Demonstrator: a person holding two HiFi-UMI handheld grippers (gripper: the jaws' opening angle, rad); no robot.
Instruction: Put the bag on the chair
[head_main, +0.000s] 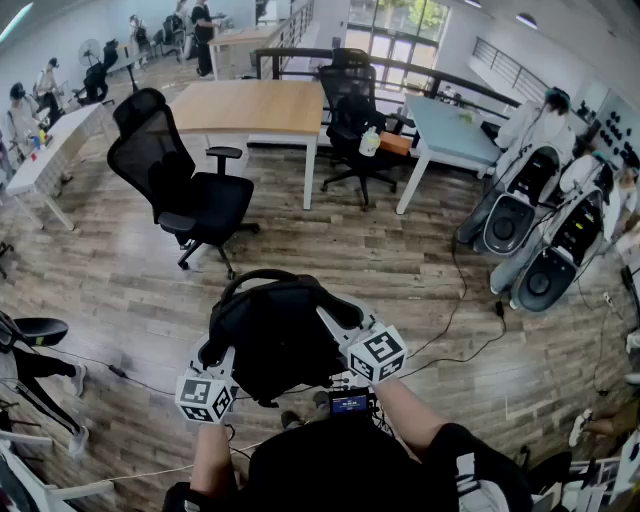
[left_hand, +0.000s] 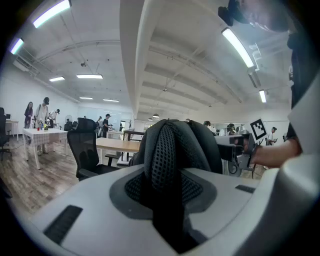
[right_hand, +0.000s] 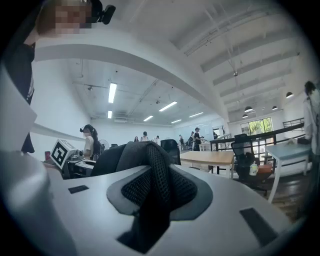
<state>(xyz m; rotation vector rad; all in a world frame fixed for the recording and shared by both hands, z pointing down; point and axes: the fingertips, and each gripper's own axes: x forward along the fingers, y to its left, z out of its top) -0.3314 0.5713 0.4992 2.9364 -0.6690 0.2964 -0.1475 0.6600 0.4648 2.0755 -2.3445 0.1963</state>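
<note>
Head view: a black fabric backpack (head_main: 280, 338) hangs in the air above the wood-plank floor (head_main: 400, 270), close in front of the person and carried between both tools. The left gripper (head_main: 222, 352) grips it on its left side and the right gripper (head_main: 336, 322) on its right side. Well beyond the backpack stands a black mesh office chair (head_main: 212, 205) with its seat bare. Behind the chair is a long wooden-topped bench (head_main: 250, 105), and a pale blue bench (head_main: 450, 130) stands further right.

Left gripper view: the left gripper (left_hand: 167, 197) is clamped narrowly on a black padded mesh shoulder strap (left_hand: 167, 150), which rises between its jaws and arches over the backpack's top. The office chair (left_hand: 84, 152) shows at the left, apart from the bag, with the wooden-topped bench (left_hand: 117, 145) just behind it. The right gripper (left_hand: 239, 150) appears at the right, held by a hand (left_hand: 275, 152).

Right gripper view: the right gripper (right_hand: 150, 210) is likewise closed on a second black mesh strap (right_hand: 156, 172), pinched between its jaws, with the backpack's dark bulk (right_hand: 112, 157) behind. The wooden-topped bench (right_hand: 212, 157) lies beyond.
</note>
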